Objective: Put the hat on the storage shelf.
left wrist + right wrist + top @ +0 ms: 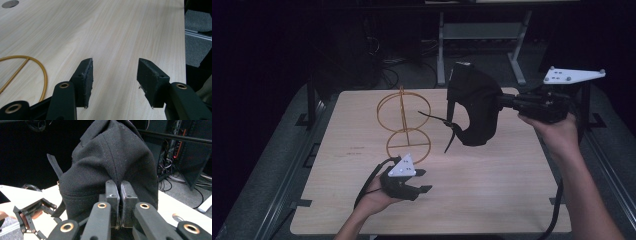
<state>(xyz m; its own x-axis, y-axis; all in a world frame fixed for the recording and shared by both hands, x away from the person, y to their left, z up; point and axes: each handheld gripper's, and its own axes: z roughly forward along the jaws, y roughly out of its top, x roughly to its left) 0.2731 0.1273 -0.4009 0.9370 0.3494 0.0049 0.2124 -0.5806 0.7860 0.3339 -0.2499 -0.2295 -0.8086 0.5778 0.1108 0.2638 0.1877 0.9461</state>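
1. The jaws of the right gripper are pressed together on a fold of black fabric: a black cap is pinched at its crown and held up in the air, clear of the wooden table.
2. The jaws of the left gripper are spread apart with nothing between them; they hover low over bare table wood.
3. The cap is seen in the high view above the far right part of the table, just right of a gold wire stand, not touching it. Its strap dangles loose toward the stand.
4. Progress, as a judgement: the cap is already lifted and carried, and it appears meant for the wire stand. Placing it over the stand's upper hoop and releasing it are judged not yet done. The free left gripper is judged ready to steady the stand or the cap.
5. The right gripper view shows the weave and seams of the cap close up and the exact pinch point, which the high view leaves dark and small.
6. The high view alone gives the gap between cap and stand. The left gripper view adds a curved part of the stand's base ring lying flat beside its left jaw.
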